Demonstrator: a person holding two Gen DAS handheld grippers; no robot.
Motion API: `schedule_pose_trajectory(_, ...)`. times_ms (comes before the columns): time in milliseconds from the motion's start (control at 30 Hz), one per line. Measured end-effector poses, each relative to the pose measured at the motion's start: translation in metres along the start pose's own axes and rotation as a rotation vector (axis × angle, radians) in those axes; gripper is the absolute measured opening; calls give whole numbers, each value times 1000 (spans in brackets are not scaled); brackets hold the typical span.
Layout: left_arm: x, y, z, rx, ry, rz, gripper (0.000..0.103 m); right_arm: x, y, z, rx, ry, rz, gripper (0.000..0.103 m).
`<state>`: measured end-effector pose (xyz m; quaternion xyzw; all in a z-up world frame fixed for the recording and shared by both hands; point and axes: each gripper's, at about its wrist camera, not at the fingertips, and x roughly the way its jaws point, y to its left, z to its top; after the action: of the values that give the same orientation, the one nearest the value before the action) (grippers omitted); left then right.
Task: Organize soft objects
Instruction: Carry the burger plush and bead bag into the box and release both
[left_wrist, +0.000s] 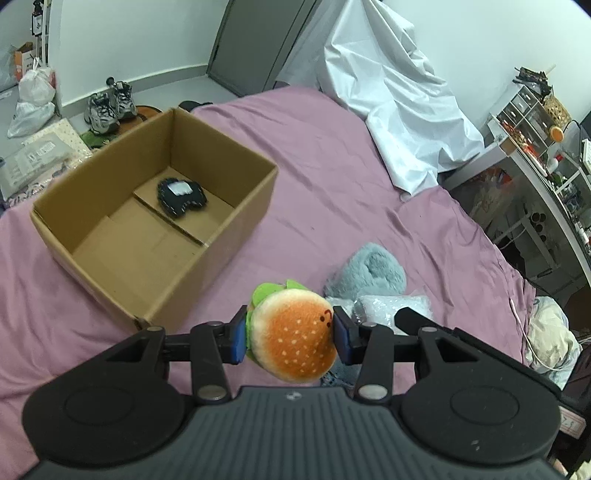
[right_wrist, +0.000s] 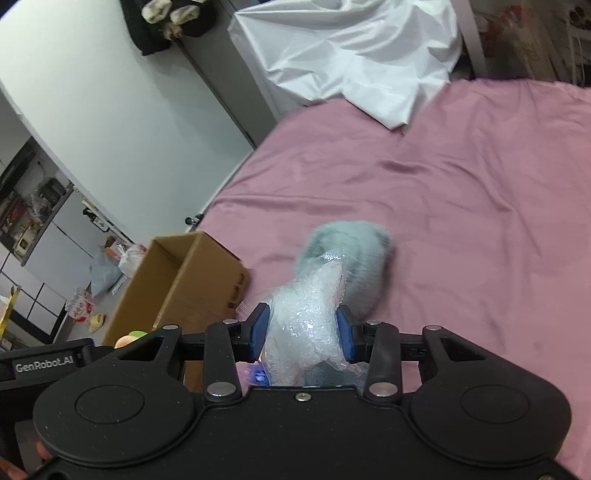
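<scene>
Pink bed below me: left gripper jaws clamp a burger toy, cardboard box far-left; right gripper jaws grasp bubble wrap.
</scene>
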<state>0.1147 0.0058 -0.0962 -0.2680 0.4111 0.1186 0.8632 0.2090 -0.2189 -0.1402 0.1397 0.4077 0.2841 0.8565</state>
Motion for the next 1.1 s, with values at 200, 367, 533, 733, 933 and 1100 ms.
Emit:
schedule_pose_trajectory(200, -8, 14, 13, 5, -16, 16, 44, 0, 18, 6, -25, -30, 15, 39)
schedule_pose_trajectory(367, -15, 27, 28, 4, -28, 34, 44, 1, 34, 13, -29, -54, 40, 39)
schedule_pose_trajectory(533, -22, 36, 41, 10, -42, 37, 44, 4, 49, 20, -43, -78, 73, 38)
schedule_pose_trajectory(733, -28, 49, 62, 6, -78, 50, 44, 7, 67, 26, -50, -106, 109, 38)
schedule_pose_trajectory(933, -29, 57, 78, 36, -95, 71, 44, 14, 78, 37, -60, -116, 142, 39)
schedule_pose_trajectory(1100, -26, 63, 91, 51, -108, 79, 44, 21, 89, 46, -82, -123, 158, 39)
